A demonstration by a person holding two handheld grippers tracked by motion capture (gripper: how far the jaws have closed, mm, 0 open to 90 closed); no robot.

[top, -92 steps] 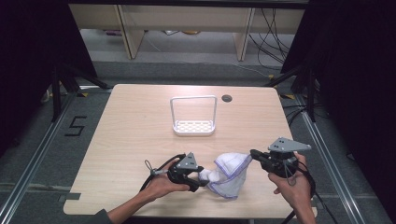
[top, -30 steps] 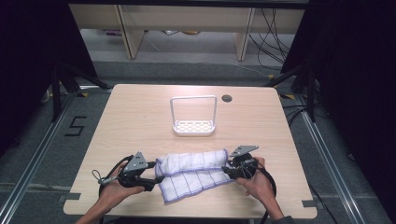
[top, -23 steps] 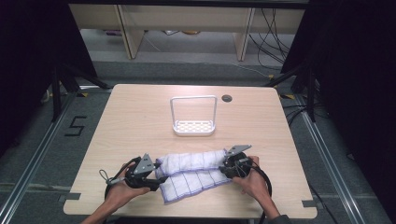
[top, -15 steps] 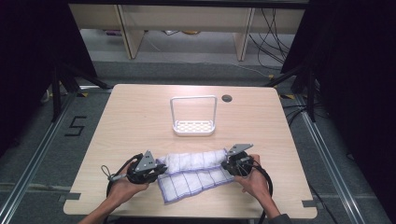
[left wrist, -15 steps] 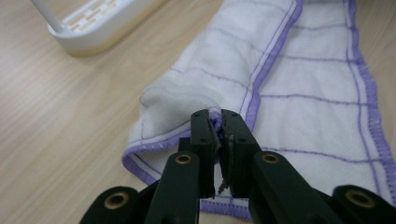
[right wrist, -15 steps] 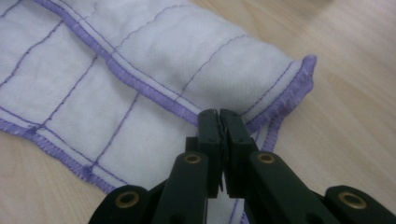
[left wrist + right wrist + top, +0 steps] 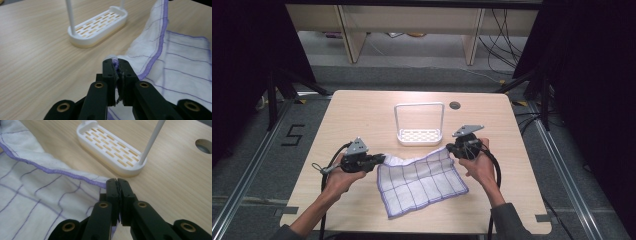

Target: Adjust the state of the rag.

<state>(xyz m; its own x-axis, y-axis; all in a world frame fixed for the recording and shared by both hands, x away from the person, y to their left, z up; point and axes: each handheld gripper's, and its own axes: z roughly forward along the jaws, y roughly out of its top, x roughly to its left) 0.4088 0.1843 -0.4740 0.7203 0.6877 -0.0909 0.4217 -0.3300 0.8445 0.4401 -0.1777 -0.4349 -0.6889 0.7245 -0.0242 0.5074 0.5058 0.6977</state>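
my left gripper point(image 7: 379, 160) has its jaws pinching the near-left corner of the cloth point(image 7: 419, 180); in the left gripper view a bunched bit of purple hem sits clamped between the jaws. my right gripper point(image 7: 451, 149) has its jaws pressed together on the far-right corner, hem caught at the tips. cloth is white with a purple grid and purple edging, spread open on the worktop point(image 7: 362, 115), near side, between my two hands, upper edge lifted slightly at both held corners. white slotted rack point(image 7: 418, 134) with tall hoop handle stands just beyond the cloth, apart from it. round hole point(image 7: 455, 105) in worktop behind rack
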